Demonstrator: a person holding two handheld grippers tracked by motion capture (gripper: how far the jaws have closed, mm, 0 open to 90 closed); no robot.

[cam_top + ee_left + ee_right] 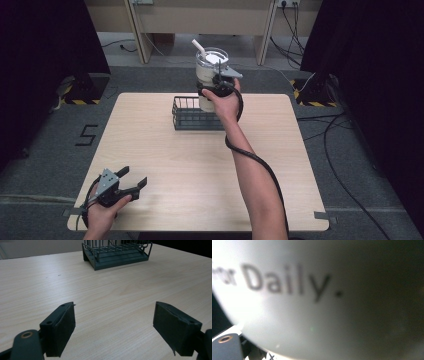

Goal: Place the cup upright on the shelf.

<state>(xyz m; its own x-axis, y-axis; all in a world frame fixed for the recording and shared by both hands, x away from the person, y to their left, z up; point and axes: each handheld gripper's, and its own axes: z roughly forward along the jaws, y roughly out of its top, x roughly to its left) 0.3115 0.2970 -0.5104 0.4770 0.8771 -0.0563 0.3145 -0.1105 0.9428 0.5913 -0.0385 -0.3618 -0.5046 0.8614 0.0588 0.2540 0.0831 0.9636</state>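
My right gripper (218, 86) is clamped on a white cup (210, 80) with a clear lid and a pale straw, holding it upright above the dark wire basket (186, 118) — its lower part seems to sit just at or over the basket's right end, though I cannot tell whether it touches the rim. The basket stands on the wooden table (160, 165) toward the far edge. In my right gripper view the cup's (317, 302) white wall presses up close and blurred, printed with the word "Daily."; my jaws there are hidden behind it, so the grip reads from the high view alone.

My left gripper (133, 182) rests low at the near left corner of the table, well apart from the basket, held in my left hand (102, 210). Its jaws stand wide apart with nothing between them — in my left gripper view the two black pads (62, 330) frame bare wood, and the basket (117, 257) lies far ahead of them.
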